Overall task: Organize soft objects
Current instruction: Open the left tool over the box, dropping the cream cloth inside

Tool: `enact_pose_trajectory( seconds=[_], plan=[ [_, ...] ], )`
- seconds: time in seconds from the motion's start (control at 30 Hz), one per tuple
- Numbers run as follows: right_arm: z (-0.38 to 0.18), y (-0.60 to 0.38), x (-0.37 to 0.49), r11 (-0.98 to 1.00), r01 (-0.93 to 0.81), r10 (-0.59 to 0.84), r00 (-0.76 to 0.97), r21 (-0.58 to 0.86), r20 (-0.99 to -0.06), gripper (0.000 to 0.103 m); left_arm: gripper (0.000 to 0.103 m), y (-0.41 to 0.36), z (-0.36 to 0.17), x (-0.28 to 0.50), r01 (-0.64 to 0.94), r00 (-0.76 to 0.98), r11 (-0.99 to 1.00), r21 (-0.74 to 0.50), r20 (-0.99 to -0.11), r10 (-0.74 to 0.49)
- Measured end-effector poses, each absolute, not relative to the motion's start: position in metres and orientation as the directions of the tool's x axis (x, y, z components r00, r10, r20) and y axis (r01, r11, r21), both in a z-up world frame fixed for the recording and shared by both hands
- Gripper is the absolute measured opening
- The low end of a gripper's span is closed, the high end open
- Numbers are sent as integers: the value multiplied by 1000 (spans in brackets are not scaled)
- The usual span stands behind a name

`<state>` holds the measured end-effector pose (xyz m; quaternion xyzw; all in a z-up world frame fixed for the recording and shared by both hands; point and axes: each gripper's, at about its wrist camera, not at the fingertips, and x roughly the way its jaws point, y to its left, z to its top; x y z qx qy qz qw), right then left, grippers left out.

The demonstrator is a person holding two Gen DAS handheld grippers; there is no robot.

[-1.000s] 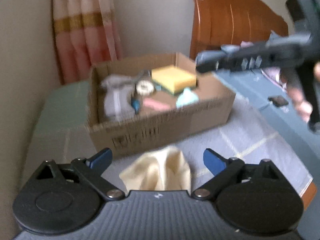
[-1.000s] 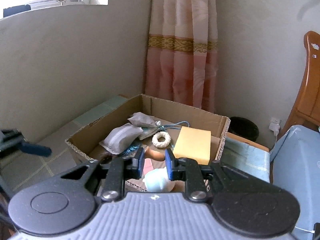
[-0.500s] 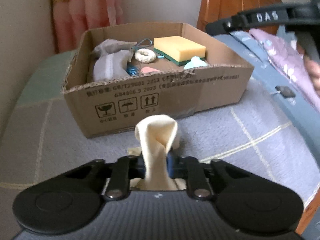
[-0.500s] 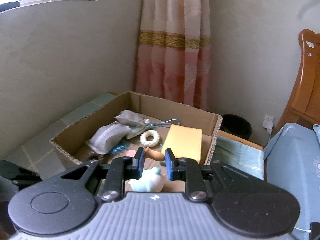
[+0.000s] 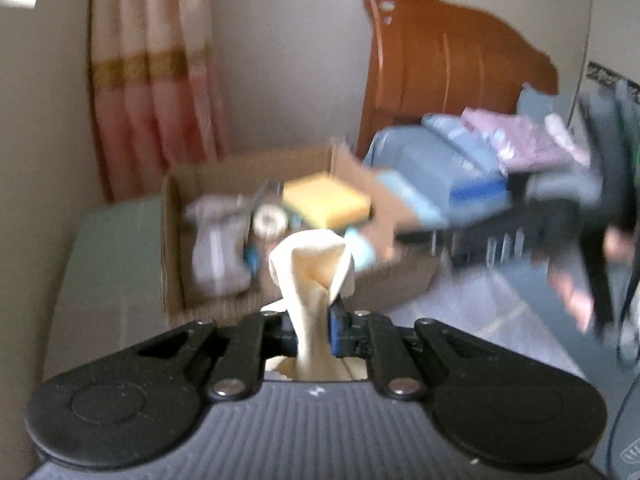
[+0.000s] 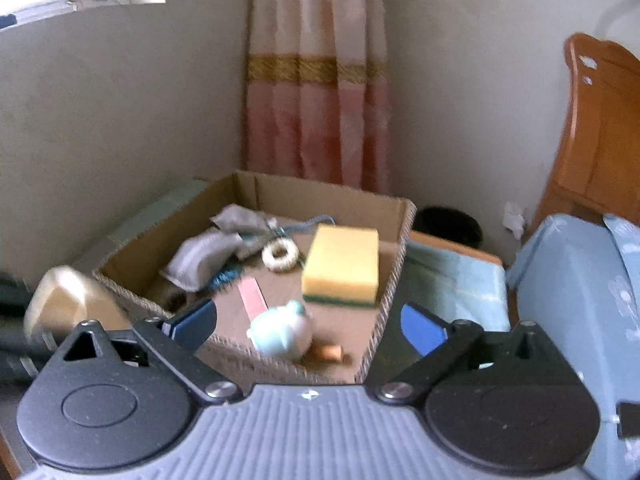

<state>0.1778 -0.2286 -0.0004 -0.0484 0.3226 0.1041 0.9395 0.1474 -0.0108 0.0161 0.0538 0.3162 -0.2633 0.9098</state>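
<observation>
Gripping only a narrow pinch of the cream cloth (image 5: 310,280), your left gripper (image 5: 314,330) risks letting it slip, or the loose tail snagging the cardboard box (image 6: 394,276) rim. It points slightly downward toward the box. Your right gripper (image 6: 308,322), its jaws having just been opening, stands spread with nothing between them above the pale blue toy (image 6: 280,332) lying inside the near corner.

Sponge (image 6: 341,265) lies in box (image 6: 390,300), right of pouch (image 6: 200,258).
</observation>
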Motion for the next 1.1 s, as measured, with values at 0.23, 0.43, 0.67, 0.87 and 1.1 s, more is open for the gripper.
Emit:
enact_pose_trajectory(
  seconds=[0.23,0.43,0.67,0.87,1.1],
  plan=[
    [-6,-232,162,982,-188,165,746,34,-645,100,28,-34,40,187,503,715,863,-36,-544,-439],
    [-2,-224,155,983,-183,151,727,23,-670,101,102,-36,30,181,432,797,902,-14,-462,-389],
    [3,-215,161,997,-18,-48,658,-79,-752,103,102,-20,31,160,285,822,958,18,-519,-235],
    [12,-207,154,997,35,-80,638,-75,-766,103,102,-3,39,140,197,832,979,48,-537,-141],
    [3,-180,153,996,-79,14,648,-49,-761,103,102,20,41,124,127,860,989,73,-505,-73]
  ],
)
